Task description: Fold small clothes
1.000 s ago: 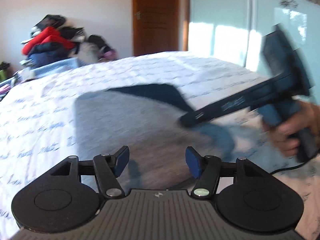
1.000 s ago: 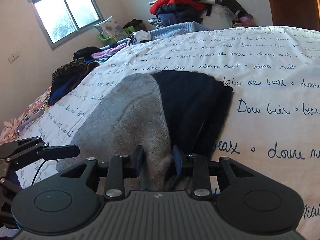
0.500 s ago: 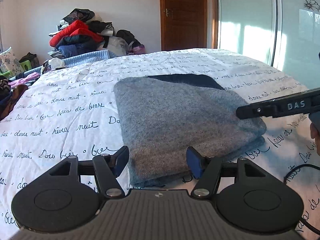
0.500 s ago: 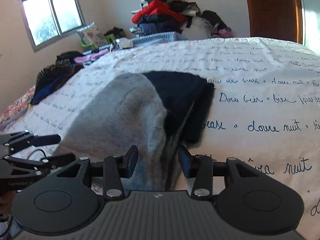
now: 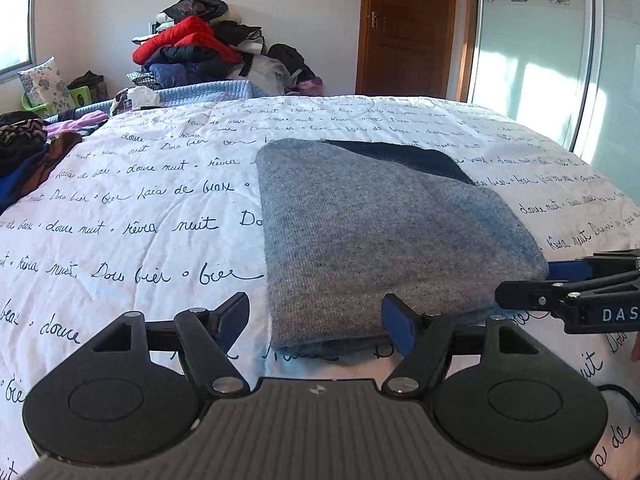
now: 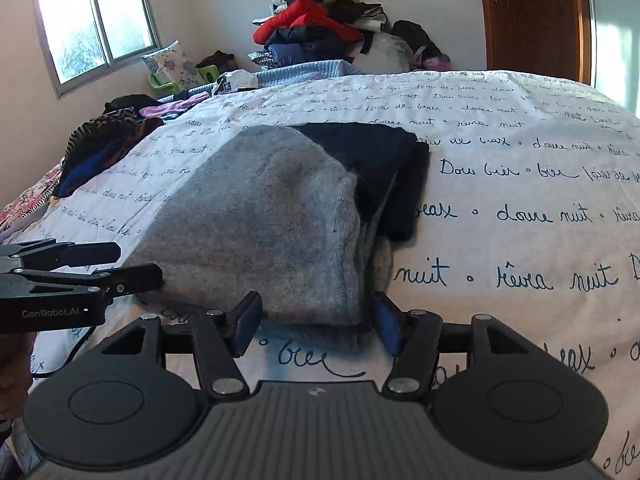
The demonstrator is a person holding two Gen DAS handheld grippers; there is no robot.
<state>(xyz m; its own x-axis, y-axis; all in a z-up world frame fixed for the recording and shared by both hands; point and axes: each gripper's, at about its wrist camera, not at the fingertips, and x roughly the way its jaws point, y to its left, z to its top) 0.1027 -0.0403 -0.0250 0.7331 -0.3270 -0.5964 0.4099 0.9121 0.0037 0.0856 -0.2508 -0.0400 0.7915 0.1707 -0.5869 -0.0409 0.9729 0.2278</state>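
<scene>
A folded grey sweater [image 5: 380, 240] [image 6: 260, 224] with a dark navy part [image 5: 400, 156] [image 6: 372, 152] at its far end lies flat on the white script-printed bedspread [image 5: 140, 200] [image 6: 520, 160]. My left gripper [image 5: 316, 320] is at the sweater's near left corner. Its jaws are opening, and the corner lies between them without either pad touching it. My right gripper [image 6: 316, 318] sits at the near right corner. Its jaws are opening too, with the folded edge between the pads but not pinched. Each gripper shows in the other's view, the right gripper [image 5: 560, 284] and the left gripper [image 6: 116, 268].
A heap of clothes [image 5: 192, 48] [image 6: 316, 24] stands beyond the bed's far end. More garments [image 5: 20, 152] [image 6: 104, 140] lie along the bed's left side. A wooden door [image 5: 408, 28] and a glass wardrobe front [image 5: 540, 60] are at the right. A black cable [image 5: 616, 392] trails near the bed's front.
The right gripper has let go of the sweater's edge, spread its jaws and drawn back a little. The left gripper's jaws have widened slightly. The sweater now lies still and flat.
</scene>
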